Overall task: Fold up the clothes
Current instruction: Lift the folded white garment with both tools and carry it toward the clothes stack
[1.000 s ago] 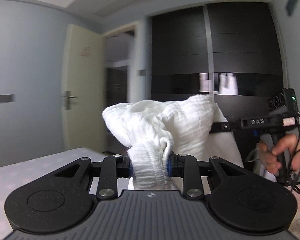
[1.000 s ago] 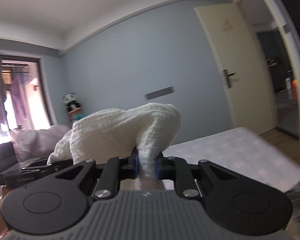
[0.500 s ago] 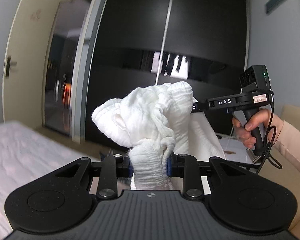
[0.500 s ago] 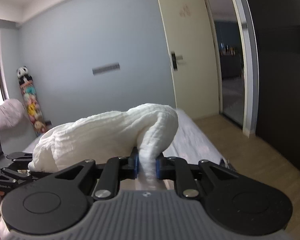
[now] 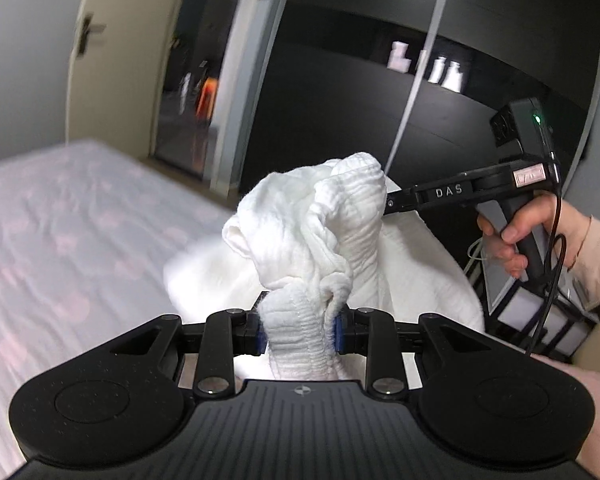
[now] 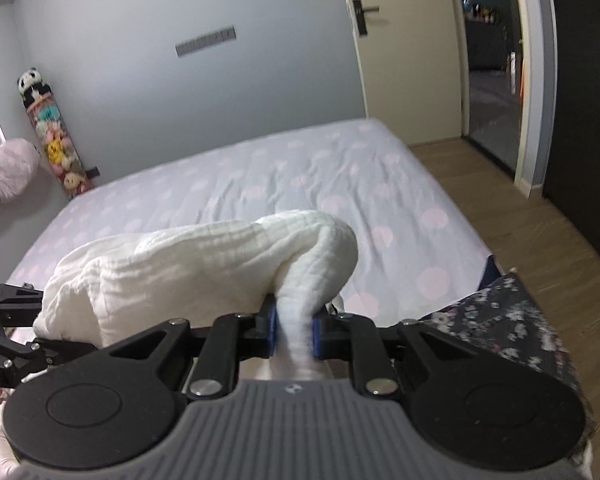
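A white crinkled cotton garment (image 5: pixel 312 232) hangs in the air between both grippers. My left gripper (image 5: pixel 299 330) is shut on its ribbed elastic band, and the cloth bunches up just beyond the fingers. My right gripper (image 6: pixel 294 330) is shut on another bunched part of the same garment (image 6: pixel 204 260), which arches over to the left. In the left wrist view the right gripper's body (image 5: pixel 460 190) reaches into the cloth from the right, held by a hand (image 5: pixel 512 240). The garment's lower part drapes down out of sight.
A bed with a pale lilac, pink-dotted sheet (image 6: pixel 300 176) lies below and ahead. A dark floral cloth (image 6: pixel 512 320) lies at its near right corner. Black wardrobe doors (image 5: pixel 480 80), a cream door (image 6: pixel 404 60) and wooden floor (image 6: pixel 540 216) are to the right. A stuffed toy column (image 6: pixel 52 128) stands by the wall.
Both grippers have tilted downward, so the bed now fills more of each view. The garment stays gripped by both and has dropped lower toward the sheet.
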`<state>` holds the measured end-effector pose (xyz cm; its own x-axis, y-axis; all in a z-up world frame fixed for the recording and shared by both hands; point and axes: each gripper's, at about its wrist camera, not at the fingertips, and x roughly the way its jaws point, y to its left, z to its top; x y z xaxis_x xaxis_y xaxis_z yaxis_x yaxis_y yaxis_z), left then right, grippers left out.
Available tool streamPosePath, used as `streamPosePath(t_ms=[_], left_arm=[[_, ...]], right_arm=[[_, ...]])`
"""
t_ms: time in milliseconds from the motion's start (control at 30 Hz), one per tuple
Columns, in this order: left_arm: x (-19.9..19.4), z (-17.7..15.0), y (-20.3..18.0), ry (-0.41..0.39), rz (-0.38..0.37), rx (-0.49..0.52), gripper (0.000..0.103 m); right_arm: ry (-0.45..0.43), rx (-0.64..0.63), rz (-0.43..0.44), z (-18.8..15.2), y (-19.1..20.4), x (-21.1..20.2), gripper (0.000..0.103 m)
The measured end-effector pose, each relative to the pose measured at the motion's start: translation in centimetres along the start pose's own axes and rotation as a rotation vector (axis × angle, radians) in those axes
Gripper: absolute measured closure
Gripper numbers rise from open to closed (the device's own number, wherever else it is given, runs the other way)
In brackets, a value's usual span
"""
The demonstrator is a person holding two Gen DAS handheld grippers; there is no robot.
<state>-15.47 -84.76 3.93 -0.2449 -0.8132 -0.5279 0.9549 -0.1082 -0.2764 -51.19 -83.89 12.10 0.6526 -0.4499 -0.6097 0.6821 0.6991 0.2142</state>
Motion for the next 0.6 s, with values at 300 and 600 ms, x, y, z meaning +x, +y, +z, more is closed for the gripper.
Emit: streamPosePath(t_ms=[300, 600], left_arm=[[1.0, -3.7, 7.1, 0.103, -0.010, -0.231, 0.071], [-0.3, -4.8, 6.3, 0.107, 0.005, -0.267, 0.067]], right_arm=[[0.076, 0.051, -0.071, 0.3, -0.6, 4.8, 0.060], [-0.002, 0.180, -0.147, -3.1, -1.6, -1.9, 0.033]])
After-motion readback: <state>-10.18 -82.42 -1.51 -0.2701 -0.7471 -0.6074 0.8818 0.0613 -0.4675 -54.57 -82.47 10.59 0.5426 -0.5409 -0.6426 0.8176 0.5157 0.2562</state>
